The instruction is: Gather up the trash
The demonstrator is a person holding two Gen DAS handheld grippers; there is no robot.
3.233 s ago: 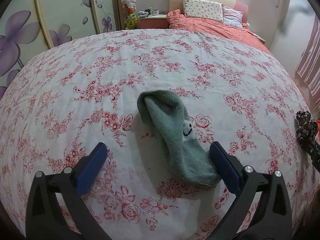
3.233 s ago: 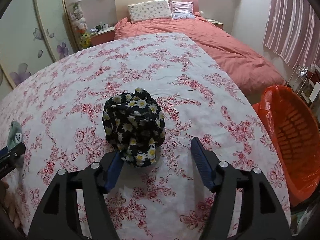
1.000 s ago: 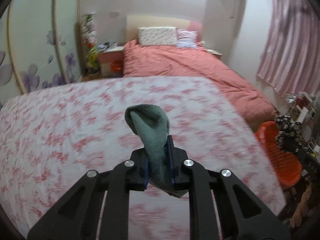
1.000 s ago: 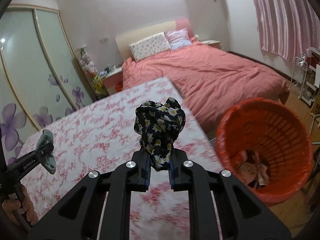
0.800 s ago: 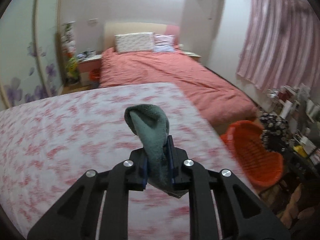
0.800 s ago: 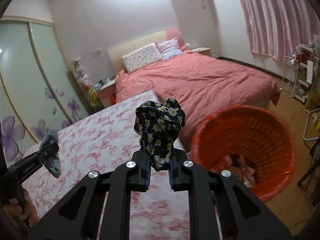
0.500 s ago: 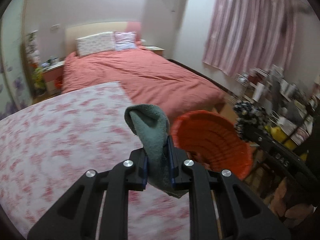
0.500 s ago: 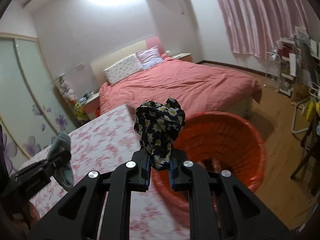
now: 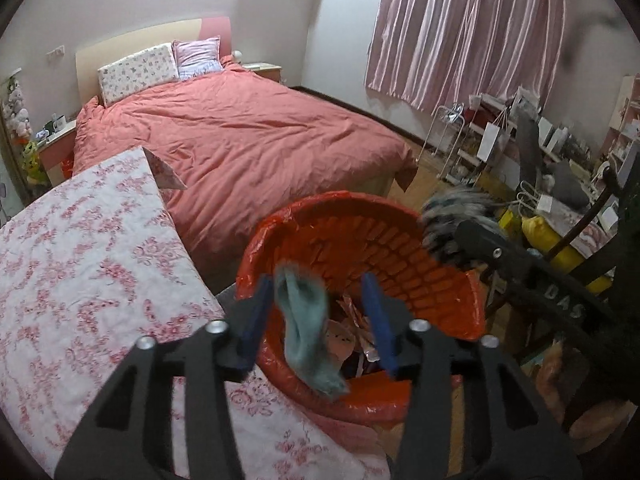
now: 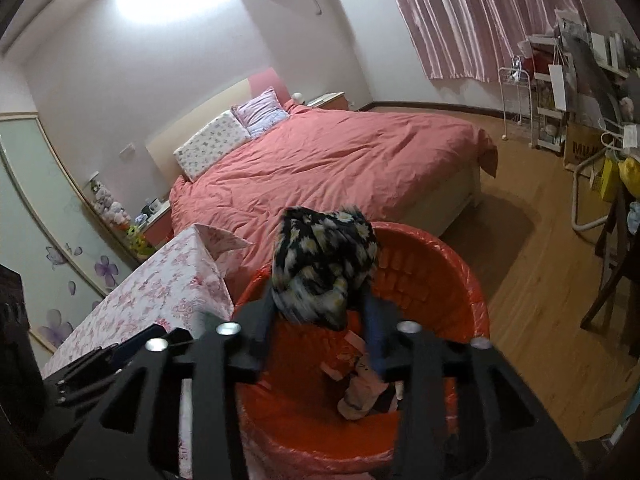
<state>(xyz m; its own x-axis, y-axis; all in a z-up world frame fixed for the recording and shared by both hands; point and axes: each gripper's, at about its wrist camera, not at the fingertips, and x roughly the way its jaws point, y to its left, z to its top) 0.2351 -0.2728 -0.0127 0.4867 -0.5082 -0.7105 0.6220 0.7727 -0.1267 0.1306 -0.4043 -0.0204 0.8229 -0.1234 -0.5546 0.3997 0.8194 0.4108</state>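
Note:
An orange basket point(image 9: 400, 240) lined with a red bag stands on the floor by the floral-sheeted table. My left gripper point(image 9: 318, 318) is open above it, and the green sock point(image 9: 308, 328) hangs loose between the fingers over the basket's inside. My right gripper point(image 10: 320, 314) is open over the same basket point(image 10: 460, 292); the black daisy-print cloth point(image 10: 324, 264) sits blurred between its spread fingers. That cloth also shows blurred in the left wrist view point(image 9: 452, 220). Paper scraps point(image 10: 360, 392) lie in the basket's bottom.
The floral-sheeted table point(image 9: 80, 272) is to the left of the basket. A bed with a pink duvet point(image 9: 240, 136) lies behind. Racks and clutter point(image 9: 520, 148) line the right wall under pink curtains. Wooden floor point(image 10: 532, 280) lies to the right.
Both grippers swung from the table to over the basket. Both have opened within the last half second, and the sock and the daisy cloth are coming loose.

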